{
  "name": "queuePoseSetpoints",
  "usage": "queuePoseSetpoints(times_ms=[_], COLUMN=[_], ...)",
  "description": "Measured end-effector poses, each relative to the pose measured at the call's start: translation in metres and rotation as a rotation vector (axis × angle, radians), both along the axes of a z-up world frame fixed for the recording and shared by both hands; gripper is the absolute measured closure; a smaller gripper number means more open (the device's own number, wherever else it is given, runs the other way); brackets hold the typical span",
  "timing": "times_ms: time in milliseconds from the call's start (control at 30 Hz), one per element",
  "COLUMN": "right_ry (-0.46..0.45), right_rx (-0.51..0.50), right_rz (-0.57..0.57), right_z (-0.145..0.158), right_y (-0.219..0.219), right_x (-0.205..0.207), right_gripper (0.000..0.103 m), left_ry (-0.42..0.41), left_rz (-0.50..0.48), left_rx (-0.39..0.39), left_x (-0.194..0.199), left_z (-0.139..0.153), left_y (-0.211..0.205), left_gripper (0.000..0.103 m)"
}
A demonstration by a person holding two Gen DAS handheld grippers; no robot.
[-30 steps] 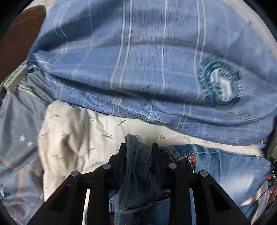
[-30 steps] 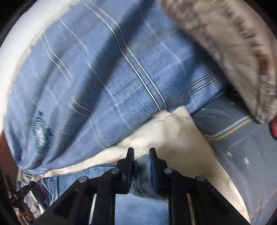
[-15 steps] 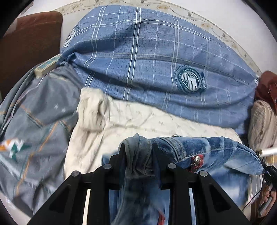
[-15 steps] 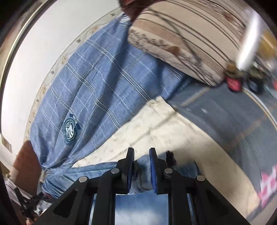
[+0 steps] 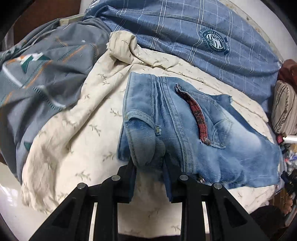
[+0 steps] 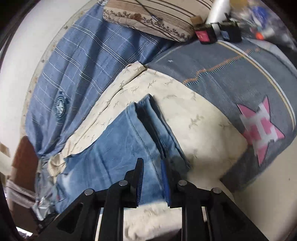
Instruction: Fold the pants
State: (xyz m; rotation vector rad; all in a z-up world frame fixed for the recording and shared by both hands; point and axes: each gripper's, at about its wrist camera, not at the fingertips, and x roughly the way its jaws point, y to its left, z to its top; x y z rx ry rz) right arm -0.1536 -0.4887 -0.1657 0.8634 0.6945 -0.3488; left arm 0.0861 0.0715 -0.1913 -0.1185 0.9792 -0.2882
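Light blue jeans (image 5: 185, 129) lie folded flat on a cream leaf-print sheet (image 5: 74, 129), back pocket with red trim (image 5: 196, 113) facing up. My left gripper (image 5: 148, 165) is shut on a bunched fold at the jeans' near edge. In the right wrist view the jeans (image 6: 115, 148) stretch away to the left, with a folded leg edge running up the middle. My right gripper (image 6: 152, 165) hovers at their near edge. Its jaws are opening, and the denim lies flat under the gap, not pinched by the pads.
A blue plaid cloth (image 5: 185, 27) with a round badge is heaped behind the sheet. A grey patterned blanket (image 5: 46, 64) lies left; in the right wrist view the same blanket (image 6: 232, 74) lies on the right. A striped pillow (image 6: 148, 13) and small boxes (image 6: 204, 35) sit at the far edge.
Both grippers have drawn back and sunk, pulling the jeans over so they now lie flat on the sheet. The right jaws have parted from the denim they pinched; the left still grips.
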Motion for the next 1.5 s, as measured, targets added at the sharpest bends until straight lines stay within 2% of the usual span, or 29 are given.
queuePoseSetpoints(times_ms=[67, 167, 200, 233, 267, 300, 367, 400, 467, 567, 633, 667, 700, 733, 800, 900, 1000, 1167, 1233, 1300, 1433, 1500], right_ry=[-0.023, -0.1, -0.121, -0.134, -0.159, -0.183, -0.183, -0.143, -0.058, 0.047, 0.107, 0.142, 0.162, 0.187, 0.16, 0.053, 0.01, 0.074, 0.141, 0.123, -0.014, -0.083], right_rx=[-0.054, -0.075, -0.082, -0.094, -0.127, -0.148, -0.151, -0.143, -0.154, -0.163, -0.127, -0.13, -0.138, -0.147, -0.128, -0.166, -0.162, -0.201, -0.168, -0.112, -0.006, -0.062], right_rz=[-0.021, -0.035, -0.033, -0.031, -0.042, -0.052, -0.037, -0.02, -0.002, 0.008, 0.039, 0.052, 0.059, 0.067, 0.035, -0.055, -0.098, -0.107, -0.071, -0.063, -0.13, -0.2], right_z=[0.014, 0.037, 0.045, 0.05, 0.059, 0.063, 0.068, 0.067, 0.061, 0.041, 0.022, 0.014, 0.009, 0.003, 0.001, 0.023, 0.029, 0.015, 0.0, -0.002, 0.007, 0.021], right_y=[-0.004, -0.01, -0.009, -0.008, -0.006, -0.004, -0.003, -0.002, 0.003, 0.009, 0.013, 0.014, 0.015, 0.016, 0.012, 0.001, -0.007, -0.008, -0.013, -0.02, -0.032, -0.031], right_x=[-0.013, -0.02, -0.016, -0.012, -0.006, -0.001, 0.019, 0.035, 0.067, 0.102, 0.118, 0.121, 0.124, 0.127, 0.122, 0.108, 0.108, 0.125, 0.134, 0.127, 0.089, 0.064], right_gripper=[0.081, 0.079, 0.067, 0.038, 0.024, 0.016, 0.016, 0.016, 0.016, 0.027, 0.058, 0.066, 0.08, 0.086, 0.087, 0.092, 0.092, 0.092, 0.088, 0.088, 0.084, 0.084], left_ry=[-0.018, -0.044, -0.057, -0.075, -0.116, -0.154, -0.216, -0.259, -0.284, -0.27, -0.244, -0.222, -0.201, -0.183, -0.139, -0.083, -0.056, -0.036, -0.063, -0.079, -0.013, -0.012], left_rz=[-0.006, -0.009, -0.002, 0.014, 0.039, 0.055, 0.087, 0.107, 0.095, 0.067, 0.047, 0.038, 0.03, 0.02, 0.012, 0.023, 0.031, -0.005, -0.035, -0.048, -0.047, -0.043], left_rx=[-0.006, -0.012, -0.017, -0.008, 0.011, 0.025, 0.043, 0.041, 0.029, 0.059, 0.063, 0.066, 0.069, 0.073, 0.108, 0.142, 0.142, 0.217, 0.286, 0.321, 0.252, 0.222], left_x=[-0.008, -0.019, -0.024, -0.027, -0.033, -0.038, -0.048, -0.053, -0.055, -0.046, -0.038, -0.033, -0.029, -0.025, -0.015, -0.003, -0.002, -0.011, -0.018, -0.022, -0.021, -0.024], left_z=[0.01, 0.024, 0.029, 0.035, 0.044, 0.052, 0.064, 0.075, 0.084, 0.084, 0.076, 0.07, 0.062, 0.055, 0.037, 0.014, 0.002, -0.016, -0.022, -0.024, -0.013, -0.003], left_y=[0.003, 0.006, 0.007, 0.009, 0.01, 0.012, 0.016, 0.018, 0.015, 0.001, -0.012, -0.019, -0.026, -0.032, -0.045, -0.054, -0.052, -0.06, -0.069, -0.072, -0.06, -0.052], left_gripper=[0.074, 0.073, 0.073, 0.073, 0.073, 0.073, 0.073, 0.073, 0.073, 0.073, 0.071, 0.07, 0.068, 0.067, 0.067, 0.067, 0.065, 0.063, 0.062, 0.062, 0.062, 0.063])
